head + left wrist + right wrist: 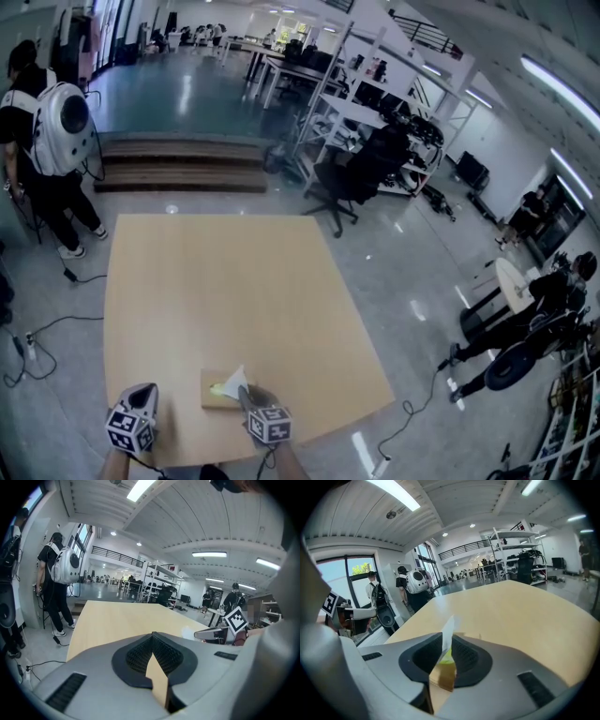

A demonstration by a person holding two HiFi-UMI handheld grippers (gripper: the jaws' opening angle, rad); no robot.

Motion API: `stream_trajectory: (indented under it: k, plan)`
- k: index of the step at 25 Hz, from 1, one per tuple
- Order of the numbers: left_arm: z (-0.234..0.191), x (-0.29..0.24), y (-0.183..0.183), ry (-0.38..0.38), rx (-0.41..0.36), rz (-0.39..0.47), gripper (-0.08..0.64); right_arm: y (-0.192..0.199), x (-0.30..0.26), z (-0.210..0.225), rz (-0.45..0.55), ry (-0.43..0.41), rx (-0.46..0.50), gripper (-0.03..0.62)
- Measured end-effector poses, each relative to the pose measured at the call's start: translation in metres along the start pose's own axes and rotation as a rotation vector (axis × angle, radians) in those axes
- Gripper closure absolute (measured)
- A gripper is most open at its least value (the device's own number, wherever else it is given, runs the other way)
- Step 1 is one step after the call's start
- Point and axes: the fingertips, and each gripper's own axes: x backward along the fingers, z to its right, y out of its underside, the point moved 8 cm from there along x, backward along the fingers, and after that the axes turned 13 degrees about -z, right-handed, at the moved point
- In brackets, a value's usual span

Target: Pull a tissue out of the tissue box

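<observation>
Tissue (448, 629): white sheet standing up from the tissue box (443, 677), pinched between the pads of the right claw (447, 637), which is closed on it just above the box opening. The box lies flat on the bench (234, 281) directly beneath that claw. Left claw (153, 634): well left of the right claw, clear of the box, tips together, holding nothing

Counted on inspection: one table (234, 281); one tissue box (208, 398) at its near edge; one tissue (236, 378) standing from it; two grippers, left gripper (145, 387) and right gripper (247, 392); one black office chair (352, 183), far right; one person with a white backpack (52, 122), far left.
</observation>
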Motion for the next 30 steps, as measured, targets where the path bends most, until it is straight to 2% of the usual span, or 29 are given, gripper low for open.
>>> stream_trajectory:
  k: [1,4,6,21,30]
  plan:
    - [0.0,0.0,0.0,0.0,0.0,0.001,0.552,0.0,0.001,0.0,0.004,0.005,0.002,0.537]
    - [0.001,-0.002,0.002,0.0,0.0,0.002,0.552,0.001,0.0,0.002,0.005,0.007,0.004,0.545]
    - [-0.001,-0.003,0.004,0.0,-0.002,0.003,0.552,0.002,-0.002,0.002,0.007,0.016,0.011,0.589]
    - [-0.001,-0.002,0.002,-0.001,-0.001,0.011,0.552,0.0,-0.001,0.002,0.002,0.014,0.019,0.589]
    - [-0.002,0.002,0.001,-0.011,-0.002,0.03,0.552,-0.013,0.007,-0.003,0.051,0.013,0.043,0.591]
